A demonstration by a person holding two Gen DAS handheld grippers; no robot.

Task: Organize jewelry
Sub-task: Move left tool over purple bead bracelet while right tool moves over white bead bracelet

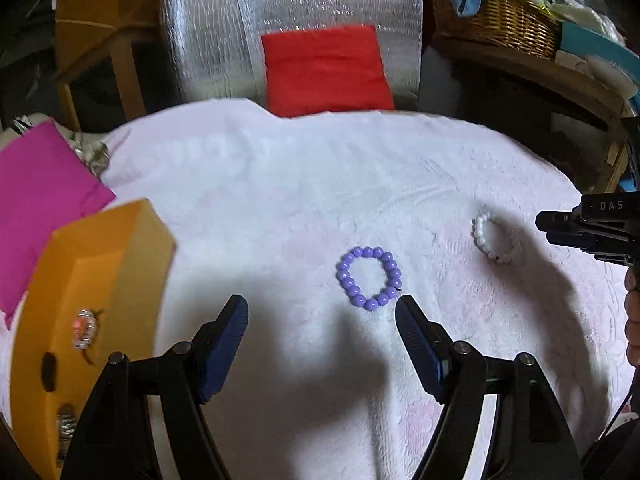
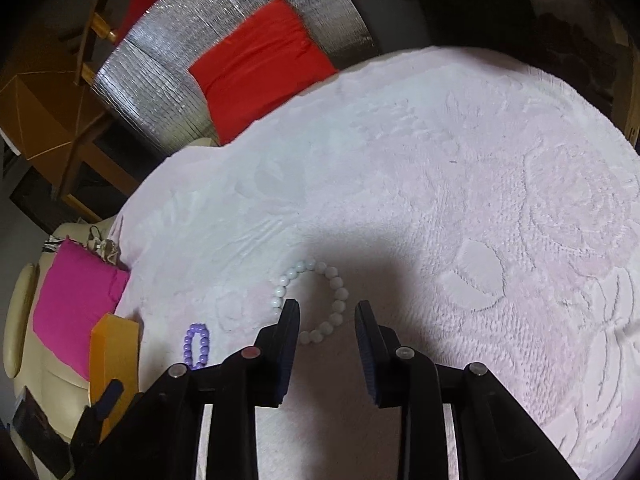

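A purple bead bracelet (image 1: 368, 252) (image 2: 187, 342) lies flat on the white fluffy cloth (image 1: 280, 184). My left gripper (image 1: 320, 304) hovers just short of it, open wide, nothing between its blue pads; the right pad's tip is close to the bracelet's near edge. Further right lies a white bead bracelet (image 1: 478, 230) (image 2: 340, 292). My right gripper (image 2: 327, 305) (image 1: 544, 224) is open above its near side, and the beads curve between the two fingers without touching the pads. An open orange box (image 1: 100, 280) (image 2: 114, 344) at the left holds several small jewelry pieces (image 1: 84, 328).
A magenta cushion (image 1: 40, 184) lies behind the orange box. A red cushion (image 1: 324, 68) rests on a silver foil sheet (image 1: 208, 40) past the cloth's far edge. A wicker basket (image 1: 500, 16) stands on a shelf at the back right. A hand's fingers (image 1: 632, 320) show at the right edge.
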